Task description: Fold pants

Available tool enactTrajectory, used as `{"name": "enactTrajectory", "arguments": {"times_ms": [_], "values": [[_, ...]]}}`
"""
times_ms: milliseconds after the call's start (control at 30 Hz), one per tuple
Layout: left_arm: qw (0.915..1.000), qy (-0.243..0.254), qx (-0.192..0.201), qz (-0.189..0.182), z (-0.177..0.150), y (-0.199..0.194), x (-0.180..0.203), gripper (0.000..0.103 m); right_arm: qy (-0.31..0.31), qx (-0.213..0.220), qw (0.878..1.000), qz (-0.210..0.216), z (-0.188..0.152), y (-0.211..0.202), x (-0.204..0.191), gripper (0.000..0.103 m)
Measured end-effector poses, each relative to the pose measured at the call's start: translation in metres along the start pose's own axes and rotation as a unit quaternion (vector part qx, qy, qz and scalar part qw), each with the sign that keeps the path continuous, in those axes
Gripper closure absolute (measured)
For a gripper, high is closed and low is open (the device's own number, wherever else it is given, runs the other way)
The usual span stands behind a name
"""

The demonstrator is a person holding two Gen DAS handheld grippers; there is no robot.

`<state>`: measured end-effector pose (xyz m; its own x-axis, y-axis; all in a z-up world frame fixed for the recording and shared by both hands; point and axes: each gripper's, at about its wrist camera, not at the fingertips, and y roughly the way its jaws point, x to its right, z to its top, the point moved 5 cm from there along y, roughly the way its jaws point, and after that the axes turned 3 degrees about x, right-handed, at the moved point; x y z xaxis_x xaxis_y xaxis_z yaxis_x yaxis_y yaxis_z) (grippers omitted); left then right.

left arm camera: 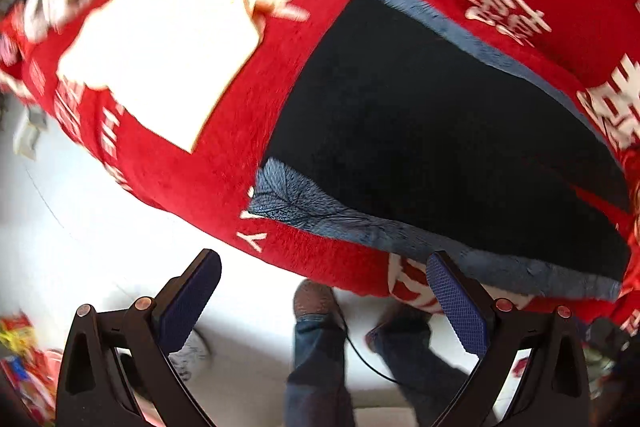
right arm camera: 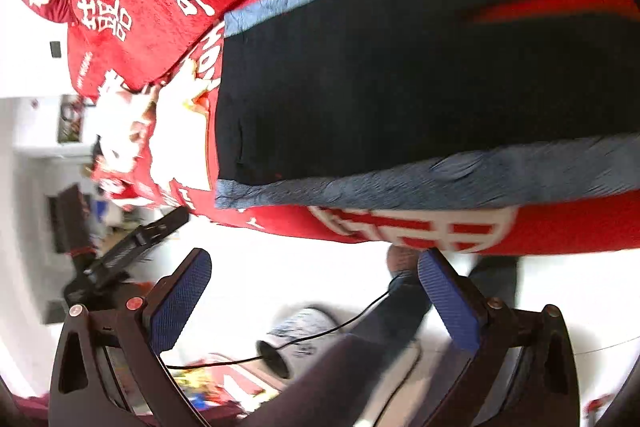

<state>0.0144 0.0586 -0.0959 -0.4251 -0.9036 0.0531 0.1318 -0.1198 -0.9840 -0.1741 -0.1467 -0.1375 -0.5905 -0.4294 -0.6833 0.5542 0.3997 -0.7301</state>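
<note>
**Both grippers poised off the near edge of the bed**

The dark pants (left arm camera: 440, 131) with blue-grey trim lie flat on the red blanket (left arm camera: 224, 163), near its front edge. The left gripper (left arm camera: 324, 303) and right gripper (right arm camera: 314, 299) hang spread wide, empty. Judged: folding not begun; next, pinch an edge.

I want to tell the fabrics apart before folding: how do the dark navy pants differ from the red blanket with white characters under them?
The dark navy pants are plain with lighter blue-grey edging; the red blanket with white characters is printed all over. The pants form a smaller, straight-edged panel, while the blanket spreads past them on every side. The pants lie on top, the blanket beneath. Both lie spread flat, untouched by the open left gripper and right gripper.
</note>
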Motion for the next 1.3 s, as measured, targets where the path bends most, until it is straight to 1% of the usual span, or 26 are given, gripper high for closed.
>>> {"name": "enactTrajectory", "arguments": {"times_ms": [100, 167, 267, 300, 333, 400, 467, 533, 600, 633, 700, 767, 800, 833, 867, 900, 933, 967, 1000, 1033, 1133, 1233, 1300], "values": [[0.9983, -0.038, -0.026, -0.035, -0.007, 0.041, -0.02, 0.0, 0.029, 0.004, 0.999, 0.021, -0.006, 0.039, 0.014, 0.0], [0.9959, -0.061, -0.033, -0.058, -0.009, 0.061, -0.029, 0.0, 0.06, 0.016, 0.997, 0.045, -0.007, 0.06, 0.027, 0.002], [0.9902, -0.092, -0.03, -0.1, -0.006, 0.084, -0.037, 0.0, 0.102, 0.031, 0.992, 0.067, -0.007, 0.083, 0.052, 0.007], [0.9891, -0.095, -0.031, -0.108, -0.005, 0.088, -0.038, 0.0, 0.112, 0.037, 0.99, 0.071, -0.007, 0.087, 0.061, 0.013], [0.9874, -0.097, -0.034, -0.121, -0.004, 0.095, -0.037, 0.0, 0.122, 0.044, 0.989, 0.075, -0.006, 0.091, 0.07, 0.019], [0.9853, -0.094, -0.036, -0.138, -0.003, 0.104, -0.034, 0.0, 0.141, 0.06, 0.984, 0.093, -0.007, 0.095, 0.087, 0.02], [0.9813, -0.096, -0.04, -0.162, -0.002, 0.111, -0.028, 0.0, 0.161, 0.073, 0.975, 0.131, -0.007, 0.09, 0.095, 0.02], [0.9764, -0.095, -0.044, -0.189, 0.003, 0.113, -0.019, 0.0, 0.165, 0.081, 0.971, 0.151, -0.008, 0.087, 0.098, 0.021], [0.9745, -0.081, -0.041, -0.206, 0.008, 0.11, -0.007, 0.0, 0.164, 0.101, 0.967, 0.168, -0.008, 0.082, 0.1, 0.022], [0.9743, -0.069, -0.038, -0.211, 0.01, 0.109, 0.001, 0.0, 0.165, 0.123, 0.962, 0.178, -0.005, 0.074, 0.1, 0.022], [0.9764, -0.048, -0.041, -0.207, 0.015, 0.113, 0.013, 0.0, 0.178, 0.146, 0.955, 0.185, -0.005, 0.065, 0.109, 0.022], [0.9784, -0.043, -0.043, -0.198, 0.018, 0.118, 0.017, 0.0, 0.201, 0.151, 0.948, 0.197, -0.002, 0.065, 0.117, 0.022], [0.978, -0.049, -0.041, -0.198, 0.019, 0.118, 0.017, 0.0, 0.206, 0.15, 0.946, 0.201, -0.002, 0.065, 0.117, 0.022], [0.9772, -0.056, -0.039, -0.201, 0.021, 0.118, 0.018, 0.003, 0.208, 0.151, 0.944, 0.206, -0.003, 0.065, 0.117, 0.023], [0.9781, -0.06, -0.036, -0.196, 0.022, 0.116, 0.017, 0.014, 0.215, 0.152, 0.942, 0.208, -0.004, 0.064, 0.118, 0.025], [0.9793, -0.06, -0.035, -0.19, 0.023, 0.114, 0.016, 0.019, 0.225, 0.152, 0.939, 0.211, -0.004, 0.064, 0.121, 0.038], [0.9793, -0.06, -0.035, -0.19, 0.024, 0.113, 0.016, 0.034, 0.239, 0.153, 0.934, 0.216, -0.005, 0.062, 0.122, 0.066], [0.9789, -0.056, -0.034, -0.194, 0.026, 0.111, 0.016, 0.055, 0.246, 0.153, 0.933, 0.212, -0.004, 0.062, 0.126, 0.079], [0.9785, -0.048, -0.04, -0.197, 0.027, 0.111, 0.016, 0.064, 0.251, 0.153, 0.934, 0.203, -0.003, 0.059, 0.128, 0.096], [0.9779, -0.044, -0.043, -0.2, 0.026, 0.111, 0.013, 0.072, 0.247, 0.154, 0.936, 0.198, -0.002, 0.056, 0.127, 0.097], [0.977, -0.032, -0.039, -0.207, 0.033, 0.098, 0.013, 0.073, 0.201, 0.152, 0.95, 0.183, 0.008, 0.04, 0.106, 0.097], [0.9766, -0.023, -0.018, -0.213, 0.044, 0.075, 0.016, 0.072, 0.16, 0.149, 0.959, 0.18, 0.026, 0.018, 0.086, 0.097], [0.975, -0.026, 0.001, -0.221, 0.061, 0.058, 0.024, 0.072, 0.131, 0.145, 0.964, 0.18, 0.044, 0.004, 0.075, 0.097]]}}
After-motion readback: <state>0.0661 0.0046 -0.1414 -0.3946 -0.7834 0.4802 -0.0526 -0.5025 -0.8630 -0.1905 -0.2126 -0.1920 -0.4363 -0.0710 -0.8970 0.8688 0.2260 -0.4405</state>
